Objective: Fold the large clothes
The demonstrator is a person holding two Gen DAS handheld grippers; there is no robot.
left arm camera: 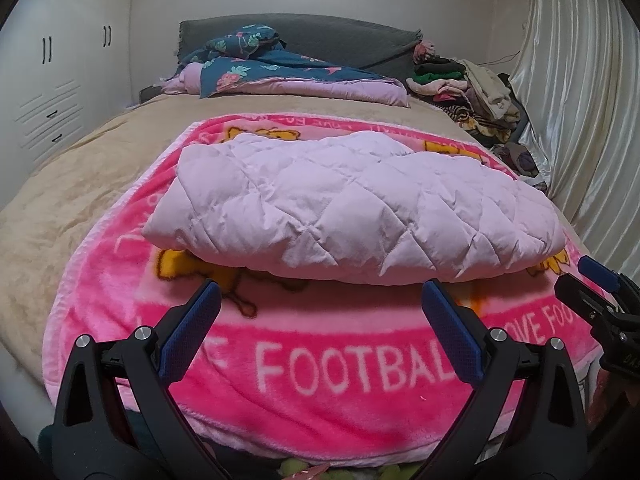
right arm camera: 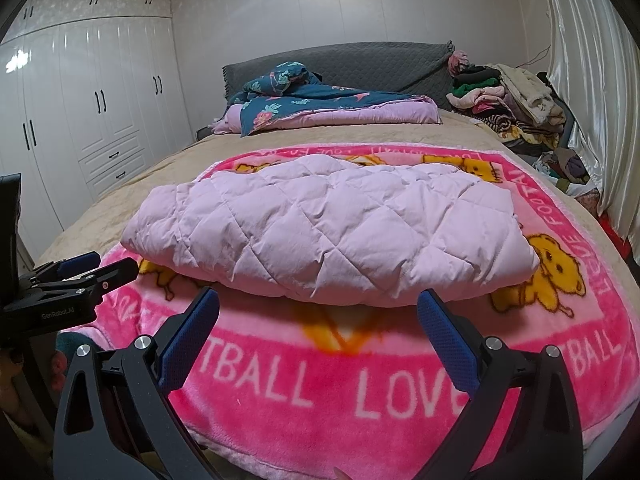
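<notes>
A pale pink quilted jacket [left arm camera: 352, 204] is lying folded into a bundle on a pink football blanket [left arm camera: 320, 368] that is covering the near end of the bed [left arm camera: 60, 184]. The left gripper [left arm camera: 320, 300] and the right gripper [right arm camera: 318, 306] are both hovering just short of the bundle's near edge, fingers spread wide apart and gripping nothing.

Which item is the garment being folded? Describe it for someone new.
On the bed, find the pink football blanket at the near end. The folded lilac quilted jacket lies on it, diamond-stitched and plain, unlike the patterned duvet by the headboard.
</notes>
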